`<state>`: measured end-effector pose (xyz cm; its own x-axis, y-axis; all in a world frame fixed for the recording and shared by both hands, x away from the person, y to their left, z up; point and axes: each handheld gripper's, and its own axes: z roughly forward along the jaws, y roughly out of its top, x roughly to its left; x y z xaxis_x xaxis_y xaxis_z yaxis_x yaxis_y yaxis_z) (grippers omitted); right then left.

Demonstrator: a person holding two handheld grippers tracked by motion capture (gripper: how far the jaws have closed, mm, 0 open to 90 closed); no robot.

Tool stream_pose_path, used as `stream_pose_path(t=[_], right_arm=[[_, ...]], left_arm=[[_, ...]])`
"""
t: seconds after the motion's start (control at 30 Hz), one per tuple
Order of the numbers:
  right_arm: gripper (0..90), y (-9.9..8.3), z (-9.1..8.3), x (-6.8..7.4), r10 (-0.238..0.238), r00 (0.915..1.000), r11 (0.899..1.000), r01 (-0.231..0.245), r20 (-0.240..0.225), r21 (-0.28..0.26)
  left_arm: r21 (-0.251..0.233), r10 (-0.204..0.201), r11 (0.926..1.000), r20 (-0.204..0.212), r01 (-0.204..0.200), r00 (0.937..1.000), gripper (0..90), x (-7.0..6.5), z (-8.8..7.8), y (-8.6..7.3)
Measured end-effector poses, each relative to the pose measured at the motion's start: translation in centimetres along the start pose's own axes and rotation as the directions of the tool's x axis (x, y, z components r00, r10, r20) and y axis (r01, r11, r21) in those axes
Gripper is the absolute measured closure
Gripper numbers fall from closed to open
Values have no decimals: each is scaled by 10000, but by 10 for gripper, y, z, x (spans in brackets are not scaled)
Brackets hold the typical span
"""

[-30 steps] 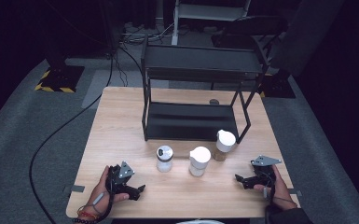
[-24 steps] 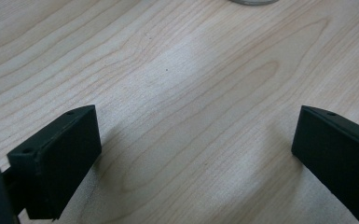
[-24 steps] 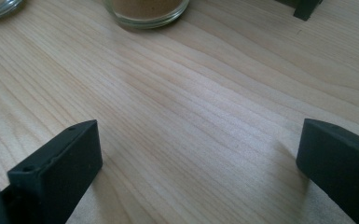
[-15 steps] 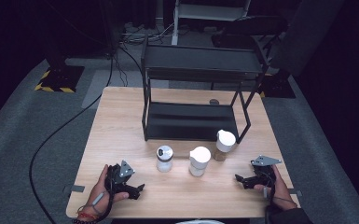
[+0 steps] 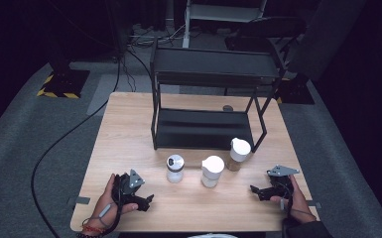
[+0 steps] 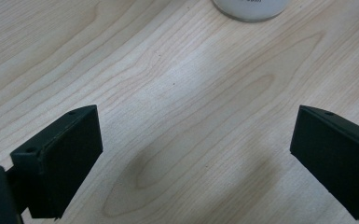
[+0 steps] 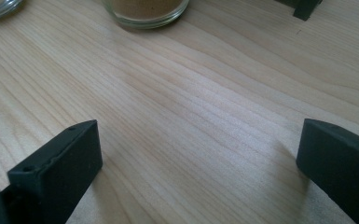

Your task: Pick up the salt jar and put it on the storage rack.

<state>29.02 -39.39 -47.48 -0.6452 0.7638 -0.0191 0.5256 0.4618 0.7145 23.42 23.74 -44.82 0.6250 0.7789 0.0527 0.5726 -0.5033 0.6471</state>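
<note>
Resting near the table (image 5: 129, 124) front edge, left claw (image 5: 146, 201) and right claw (image 5: 254, 190) wide open, empty, jars (image 5: 212, 171) between.

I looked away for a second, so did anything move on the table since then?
Nothing visibly changed. The left gripper and right gripper still rest near the table's front edge, jaws open and empty. The three jars stand where they were in front of the black rack.

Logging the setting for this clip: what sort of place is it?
Probably a lab or recording studio: a lone wooden table on grey carpet, dark surroundings, a cable across the floor, hazard-striped stand base.
</note>
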Motion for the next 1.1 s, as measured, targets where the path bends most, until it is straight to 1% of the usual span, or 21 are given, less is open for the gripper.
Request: stream_pose_path(t=[0.17,0.23,0.3,0.5,0.9,0.97,1.1], right_arm=[[1,0,0,0,1,10000,10000,-1,3,4],[1,0,0,0,3,10000,10000,-3,3,6],[1,0,0,0,3,10000,10000,-3,3,4],[1,0,0,0,4,10000,10000,-4,5,0],[1,0,0,0,10,10000,10000,-10,12,3],[1,0,0,0,12,10000,10000,-12,14,2],[1,0,0,0,12,10000,10000,-12,14,0]], left_arm=[[-148,-3,9999,64,4,10000,23,-2,-3,1],[-156,67,9999,13,-67,10000,23,-3,-3,2],[-214,13,9998,48,-12,10000,24,-3,-4,2],[-232,13,9997,87,-10,10000,24,-4,-4,5],[-376,181,9991,230,-172,9996,24,-7,-3,19],[-336,239,9992,155,-234,9996,24,-9,-3,22],[-390,321,9987,187,-313,9993,24,-11,-3,25]])
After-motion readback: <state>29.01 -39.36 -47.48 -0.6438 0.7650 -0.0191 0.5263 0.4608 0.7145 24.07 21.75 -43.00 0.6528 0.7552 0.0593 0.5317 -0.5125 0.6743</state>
